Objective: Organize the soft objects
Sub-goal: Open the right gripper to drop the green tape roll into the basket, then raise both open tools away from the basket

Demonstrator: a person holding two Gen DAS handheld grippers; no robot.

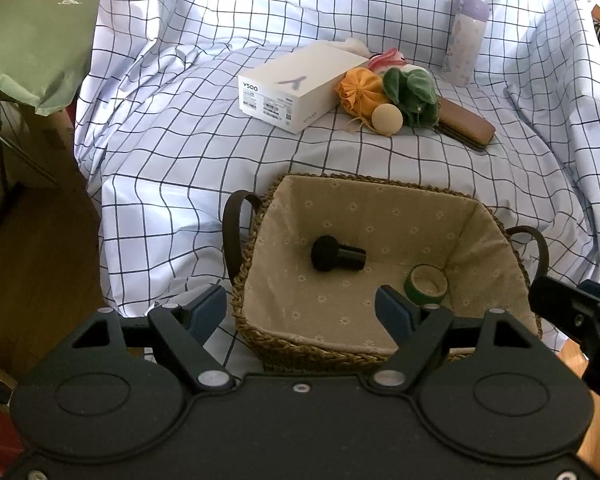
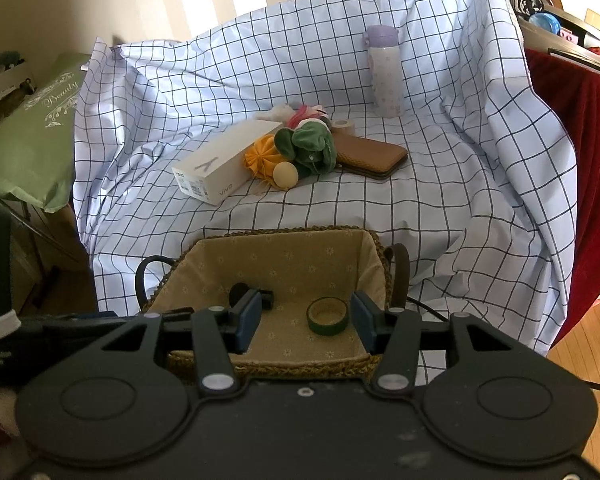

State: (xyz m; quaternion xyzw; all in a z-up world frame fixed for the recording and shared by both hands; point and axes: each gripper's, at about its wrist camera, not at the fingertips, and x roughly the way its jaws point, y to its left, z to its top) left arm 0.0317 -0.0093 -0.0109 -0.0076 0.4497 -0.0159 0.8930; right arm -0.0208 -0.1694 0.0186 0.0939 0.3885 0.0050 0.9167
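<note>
Fingers [image 2: 247,316] of both grippers stand apart and empty over the lined basket [image 2: 376,248], while the soft toys, green plush [image 2: 312,142] foremost, lie straight ahead beyond it, right gripper [image 2: 304,322] seemingly nearer.

White box [image 1: 300,87] reads "Y500", "vivo"; green bag [image 1: 36,36] "Beauty".

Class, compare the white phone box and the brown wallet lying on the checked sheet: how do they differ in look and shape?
1. The white phone box is pale with printed labels; the brown wallet is plain tan-brown.
2. The white phone box is a tall, sharp-edged block; the brown wallet is thin, flat and round-cornered.
3. The white phone box sits left of the soft toys; the brown wallet sits right.
Both lie on the checked sheet, outside the basket.
</note>
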